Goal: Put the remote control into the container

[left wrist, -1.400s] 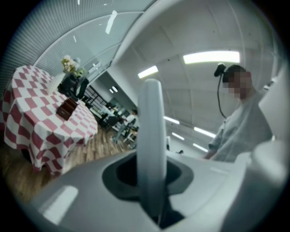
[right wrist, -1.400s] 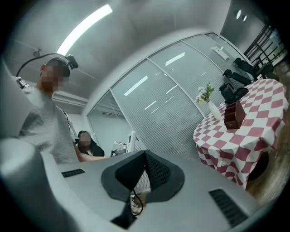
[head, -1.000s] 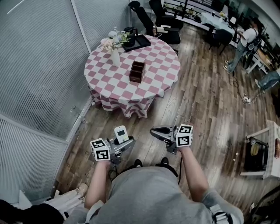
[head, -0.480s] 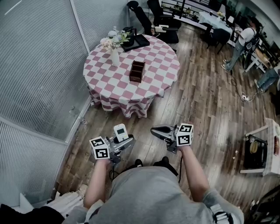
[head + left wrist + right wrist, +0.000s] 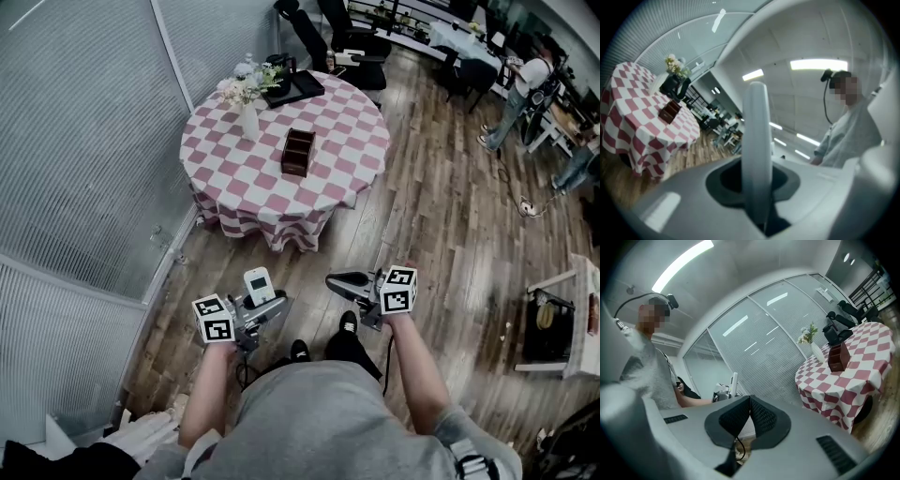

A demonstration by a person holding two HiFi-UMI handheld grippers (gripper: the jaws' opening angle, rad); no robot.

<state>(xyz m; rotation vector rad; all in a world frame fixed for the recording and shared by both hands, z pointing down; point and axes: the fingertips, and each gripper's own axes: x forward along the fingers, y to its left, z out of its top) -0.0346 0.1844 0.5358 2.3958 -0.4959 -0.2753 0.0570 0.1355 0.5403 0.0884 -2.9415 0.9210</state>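
My left gripper is shut on a white remote control, held upright over the wooden floor; in the left gripper view the remote stands edge-on between the jaws. My right gripper is shut and empty, its black pads pressed together. The container, a dark brown open box, stands on the round table with the red-and-white checked cloth, well ahead of both grippers. The same box shows small in the left gripper view and the right gripper view.
A white vase of flowers and a black tray sit at the table's far side. Glass walls with blinds run along the left. Black chairs stand behind the table. People stand at the far right.
The table has drifted slightly in the head view as the person steps; a shoe now shows between the grippers. Both grippers keep their hold and place.
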